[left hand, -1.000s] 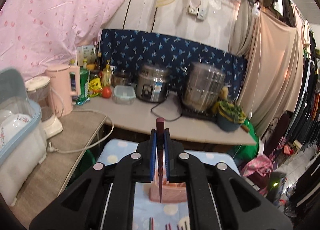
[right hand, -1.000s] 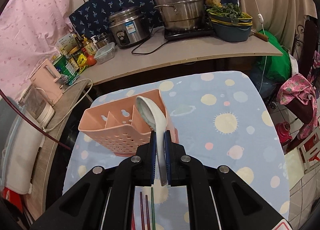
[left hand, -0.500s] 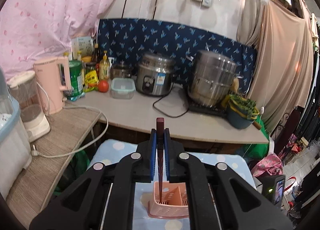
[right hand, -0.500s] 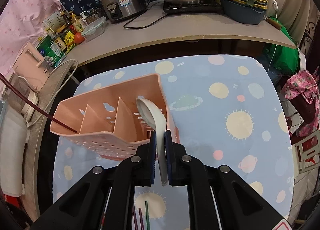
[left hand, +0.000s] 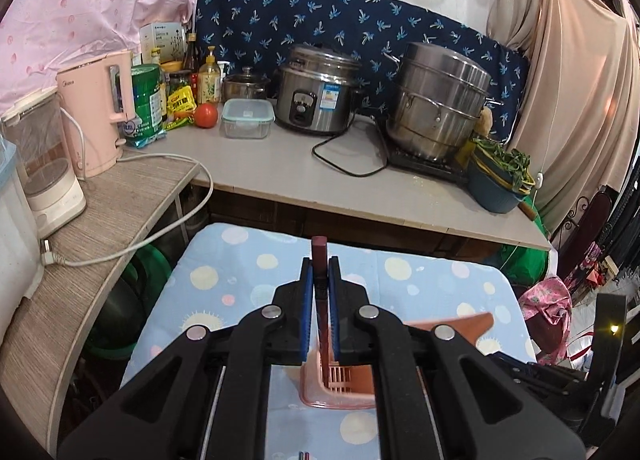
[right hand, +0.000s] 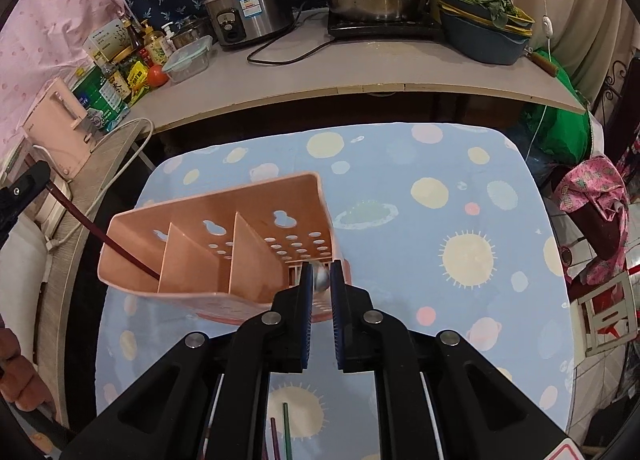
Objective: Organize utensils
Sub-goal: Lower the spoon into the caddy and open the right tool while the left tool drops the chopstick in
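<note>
Left tool pinches our maroon chopstick into the pink caddy's end slot; right tool clamps the spoon over its far slot, table open beyond.

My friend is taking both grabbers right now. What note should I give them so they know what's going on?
Left gripper: shut on a dark red chopstick, whose tip is already down in the left end slot of the pink utensil holder.
Right gripper: shut on a white spoon, lowered into the holder's right end slot.
Holder stands on the spotted blue tablecloth.
Done: both pieces are lowered in, neither let go.
Left: release both, then collect the loose chopsticks lying on the cloth near you.
</note>
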The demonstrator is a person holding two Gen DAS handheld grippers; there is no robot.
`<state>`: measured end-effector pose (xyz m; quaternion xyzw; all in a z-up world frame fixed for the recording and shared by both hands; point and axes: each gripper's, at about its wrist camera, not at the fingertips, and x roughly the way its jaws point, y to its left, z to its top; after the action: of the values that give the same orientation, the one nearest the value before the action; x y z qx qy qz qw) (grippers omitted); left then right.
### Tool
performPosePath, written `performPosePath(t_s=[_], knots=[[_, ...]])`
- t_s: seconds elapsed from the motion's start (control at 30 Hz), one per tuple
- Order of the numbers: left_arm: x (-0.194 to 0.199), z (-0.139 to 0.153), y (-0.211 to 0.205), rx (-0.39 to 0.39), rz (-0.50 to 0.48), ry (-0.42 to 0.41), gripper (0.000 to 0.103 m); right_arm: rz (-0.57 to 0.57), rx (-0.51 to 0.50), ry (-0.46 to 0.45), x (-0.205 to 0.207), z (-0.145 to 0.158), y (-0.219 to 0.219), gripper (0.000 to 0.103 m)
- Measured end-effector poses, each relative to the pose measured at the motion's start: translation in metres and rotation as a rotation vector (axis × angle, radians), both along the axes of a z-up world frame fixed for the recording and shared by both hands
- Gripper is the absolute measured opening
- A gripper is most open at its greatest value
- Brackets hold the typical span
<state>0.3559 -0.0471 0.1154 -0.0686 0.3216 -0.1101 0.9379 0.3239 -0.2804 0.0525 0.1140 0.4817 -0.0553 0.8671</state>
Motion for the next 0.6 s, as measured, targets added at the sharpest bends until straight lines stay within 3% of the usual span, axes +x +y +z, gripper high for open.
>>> performPosePath(t_s=[0.13,0.23,0.37,0.53,0.6], knots=[[-0.002,-0.003,0.000,0.006,0.013,-0.002,0.008,-0.009,0.011,-0.036,-0.003,0.004,-0.001,0.010],[-0.007,-0.003,0.005,0.001,0.019,-0.008,0.009,-0.021,0.027,-0.062,-0.013,0.010,-0.004,0.020],[-0.013,0.000,0.012,-0.014,0.041,-0.007,0.030,-0.035,0.037,-0.095,-0.030,0.021,-0.005,0.032],[-0.035,0.007,0.024,-0.031,0.050,-0.018,0.038,-0.032,0.039,-0.123,-0.065,0.029,-0.004,0.043],[-0.048,0.009,0.028,-0.032,0.046,-0.022,0.047,-0.024,0.035,-0.129,-0.085,0.030,-0.002,0.046]])
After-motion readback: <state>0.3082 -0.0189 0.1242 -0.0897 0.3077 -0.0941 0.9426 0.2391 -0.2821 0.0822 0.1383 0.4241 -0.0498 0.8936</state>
